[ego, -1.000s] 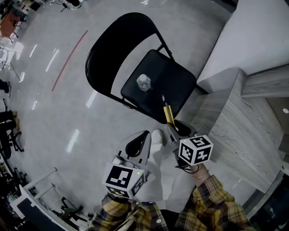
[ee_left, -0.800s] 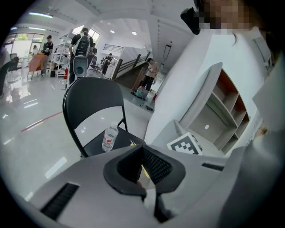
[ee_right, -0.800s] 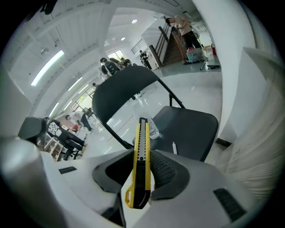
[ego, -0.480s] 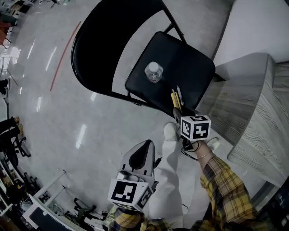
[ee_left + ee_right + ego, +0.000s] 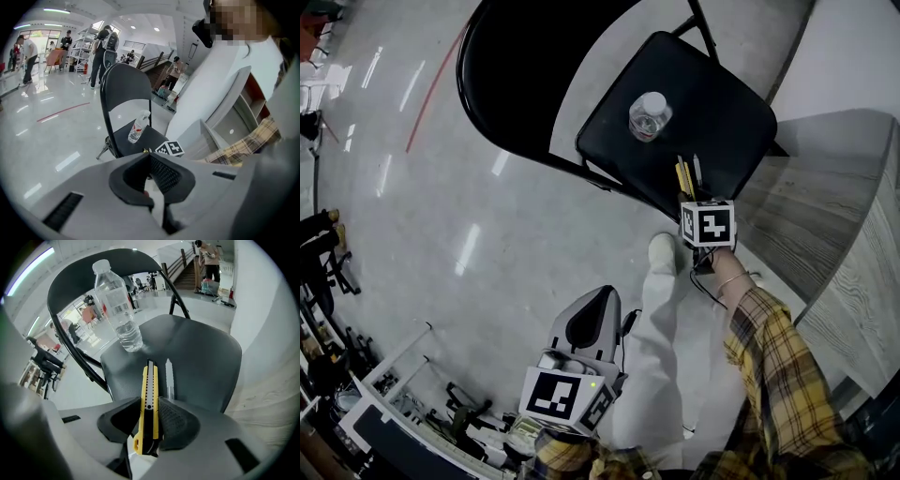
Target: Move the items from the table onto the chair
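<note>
Holding the yellow utility knife [image 5: 149,380] in my right claw [image 5: 149,406], I had both pads pressed on its flat sides about mid-body. That grip probably stops a long thin tool from pivoting. The blade end stuck out over the near edge of the chair [image 5: 717,103] seat, claw pitched steeply down, I'd guess to lay the knife flat there.

A slim pen [image 5: 169,376] ran alongside the knife. Its lower end went behind one pad, so I couldn't tell whether it was clamped too.

The water bottle [image 5: 649,115] already stood upright on the seat, toward the backrest side and well apart from the knife tip, so that item looked done.

My left claw [image 5: 149,159] hung off the chair, low by my trouser leg, with jaws together and nothing in them. I judged it idle.

- **Knife:** hard yellow plastic casing with a dark slider track and a row of small notches.
- **Pen:** pale grey, round, tapered tip.
- **Bottle:** clear ribbed plastic with a white cap and a paper label.
- **Chair:** black, with a matte seat, thin tube frame and curved solid back.
- **Table [image 5: 825,225]:** grey wood-grain, just beside the seat on the side away from the backrest.
</note>
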